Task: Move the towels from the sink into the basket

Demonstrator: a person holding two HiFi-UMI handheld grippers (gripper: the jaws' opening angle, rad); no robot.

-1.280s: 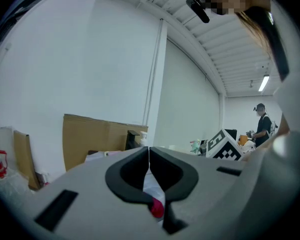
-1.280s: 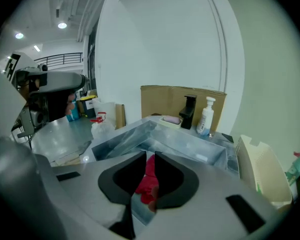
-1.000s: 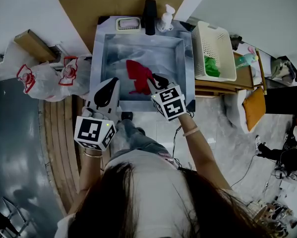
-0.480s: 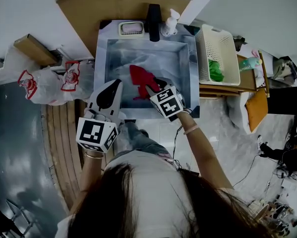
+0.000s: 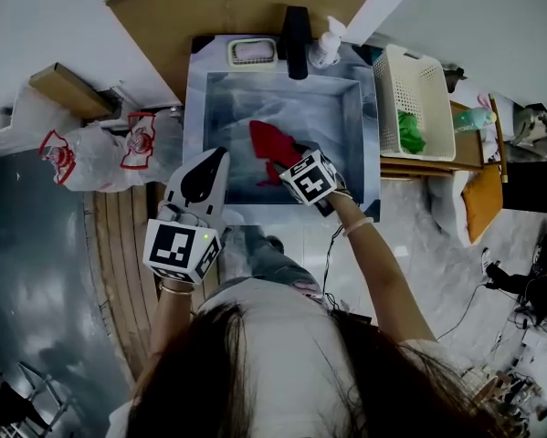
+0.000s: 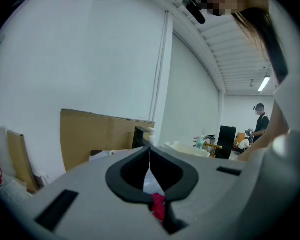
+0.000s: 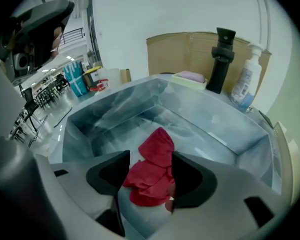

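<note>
A crumpled red towel (image 5: 269,140) (image 7: 157,146) lies on the bottom of the steel sink (image 5: 220,99) (image 7: 205,115). My right gripper (image 5: 288,163) (image 7: 150,168) reaches down into the sink, and its jaws are opening. The towel's near part lies between them, and they do not squeeze it. My left gripper (image 5: 216,159) (image 6: 150,156) is shut and holds nothing, hovering over the sink's front left rim. To the right of the sink stands the white basket (image 5: 410,78) with a green towel (image 5: 410,135) inside.
A black faucet (image 5: 298,30) (image 7: 221,59), a soap bottle (image 5: 326,46) (image 7: 245,79) and a soap dish (image 5: 253,53) (image 7: 189,77) line the sink's back edge. Plastic bags (image 5: 99,149) lie on the floor at the left. Cardboard (image 5: 209,7) leans on the wall behind.
My right gripper has pushed forward and down into the sink, over the red towel. The left gripper has stayed about where it was.
</note>
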